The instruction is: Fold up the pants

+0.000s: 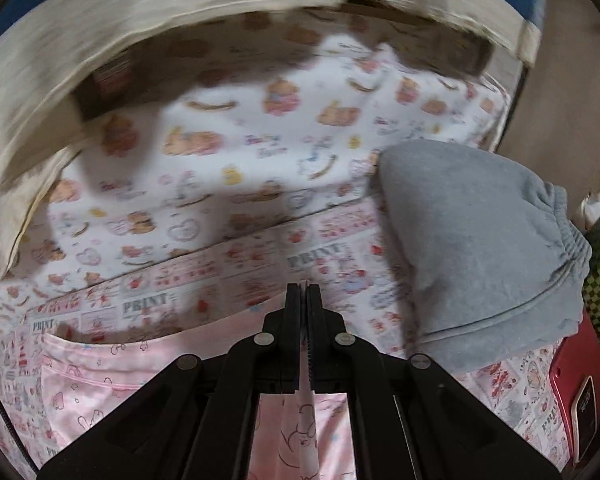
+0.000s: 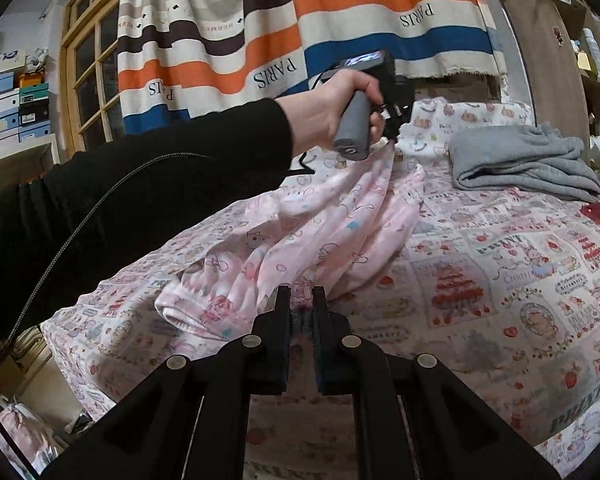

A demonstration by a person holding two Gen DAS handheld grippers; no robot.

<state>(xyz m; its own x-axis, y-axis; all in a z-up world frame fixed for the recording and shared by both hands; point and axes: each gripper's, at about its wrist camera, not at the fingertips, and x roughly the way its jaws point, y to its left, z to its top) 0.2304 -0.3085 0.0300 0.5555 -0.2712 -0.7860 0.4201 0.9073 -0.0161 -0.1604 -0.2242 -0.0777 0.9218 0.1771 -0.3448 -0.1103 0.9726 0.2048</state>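
While both tongs (image 2: 302,294) pinch pink pants (image 2: 340,220), bed (image 2: 500,280), grey garment (image 2: 528,160) beside.

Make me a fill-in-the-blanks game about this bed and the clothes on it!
1. The left gripper is shut on the ____ pants.
2. The folded pants lying apart on the bed are ____.
3. The curtain has the word ____ printed on it.
4. The person's sleeve is ____.

Missing words: pink; grey; PARIS; black
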